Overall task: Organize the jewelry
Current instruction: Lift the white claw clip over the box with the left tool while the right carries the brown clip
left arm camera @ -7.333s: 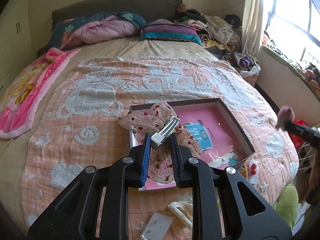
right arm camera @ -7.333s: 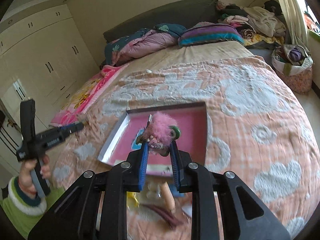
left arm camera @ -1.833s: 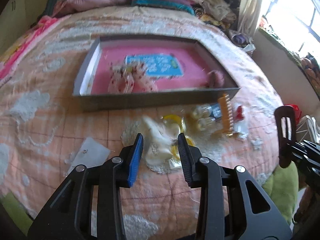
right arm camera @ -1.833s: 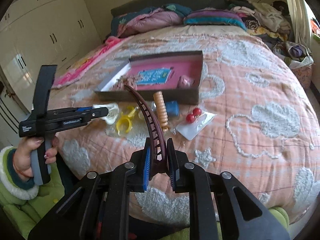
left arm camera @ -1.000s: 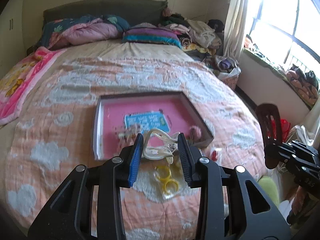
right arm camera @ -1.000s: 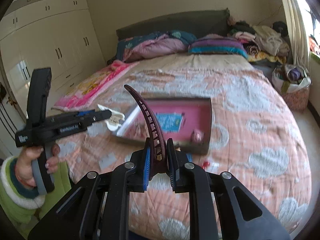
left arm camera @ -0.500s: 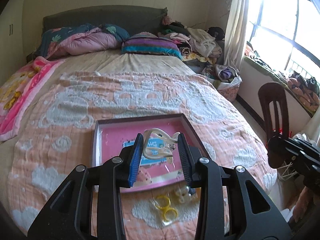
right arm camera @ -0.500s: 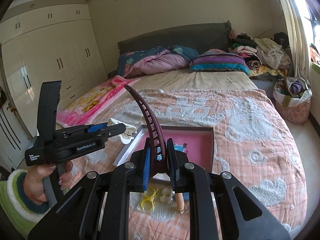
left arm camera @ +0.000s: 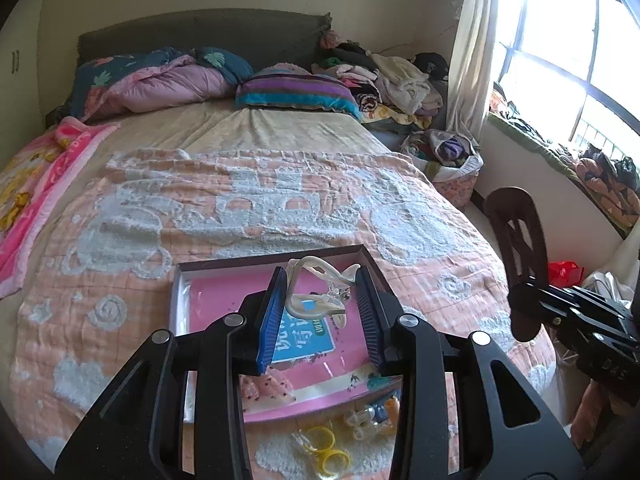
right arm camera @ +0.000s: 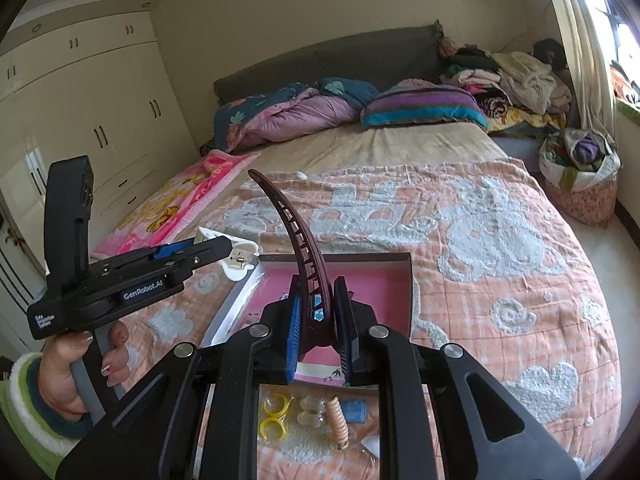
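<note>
Claw frames hide the near edge of the pink-lined tray (left arm camera: pixel 182 280) on the bed (left arm camera: pixel 248 200), above which the left claw (left arm camera: pixel 322 304) pinches a glossy cream hair clip (left arm camera: pixel 316 300) and the right claw (right arm camera: pixel 318 320), clamped tight, grips a curved, ribbed maroon hair clip (right arm camera: pixel 296 232).

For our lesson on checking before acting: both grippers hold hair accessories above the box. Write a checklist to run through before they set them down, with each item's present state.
1. Left gripper fingers clamp the cream plastic claw clip: ok.
2. Right gripper fingers clamp the dark maroon curved hair clip: ok.
3. Shallow pink-lined cardboard box is below the claw clip: ok.
4. Bare pink floor left for both pieces: ok.
5. Yellow plastic rings still outside the box: not ok.
</note>
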A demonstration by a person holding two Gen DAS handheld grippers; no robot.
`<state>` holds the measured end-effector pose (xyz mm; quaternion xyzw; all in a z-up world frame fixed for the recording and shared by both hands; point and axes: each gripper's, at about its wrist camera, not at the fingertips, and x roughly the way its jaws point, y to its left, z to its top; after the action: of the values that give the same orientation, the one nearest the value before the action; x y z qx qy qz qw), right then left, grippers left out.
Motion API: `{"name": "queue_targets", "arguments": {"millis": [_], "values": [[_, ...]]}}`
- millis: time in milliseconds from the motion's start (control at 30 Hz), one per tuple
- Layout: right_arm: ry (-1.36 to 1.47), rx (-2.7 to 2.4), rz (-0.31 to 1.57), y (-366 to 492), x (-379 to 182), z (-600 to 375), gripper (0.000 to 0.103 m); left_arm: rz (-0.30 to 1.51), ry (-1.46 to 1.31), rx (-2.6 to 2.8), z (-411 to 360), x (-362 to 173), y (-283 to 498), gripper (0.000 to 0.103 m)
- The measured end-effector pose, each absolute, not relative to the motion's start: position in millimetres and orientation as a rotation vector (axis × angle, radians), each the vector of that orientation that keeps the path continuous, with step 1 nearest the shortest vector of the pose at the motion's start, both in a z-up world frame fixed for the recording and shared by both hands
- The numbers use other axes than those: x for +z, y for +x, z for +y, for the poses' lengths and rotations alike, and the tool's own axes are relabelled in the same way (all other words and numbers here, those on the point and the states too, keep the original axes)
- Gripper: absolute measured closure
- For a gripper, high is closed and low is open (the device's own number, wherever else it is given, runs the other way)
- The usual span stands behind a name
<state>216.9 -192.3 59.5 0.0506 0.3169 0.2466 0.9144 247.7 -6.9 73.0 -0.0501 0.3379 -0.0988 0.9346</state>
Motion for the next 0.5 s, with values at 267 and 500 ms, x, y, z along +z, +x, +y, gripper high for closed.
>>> {"name": "queue_targets", "arguments": {"millis": [267, 500], "values": [[0.101, 0.453, 0.698, 243, 41, -203, 0.088, 0.717, -0.084, -0.233, -22, 53, 264, 0.076], [0.108, 0.426, 0.778, 263, 5, -206, 0.088, 0.761, -0.068, -0.272, -34, 24, 273, 0.076]]}}
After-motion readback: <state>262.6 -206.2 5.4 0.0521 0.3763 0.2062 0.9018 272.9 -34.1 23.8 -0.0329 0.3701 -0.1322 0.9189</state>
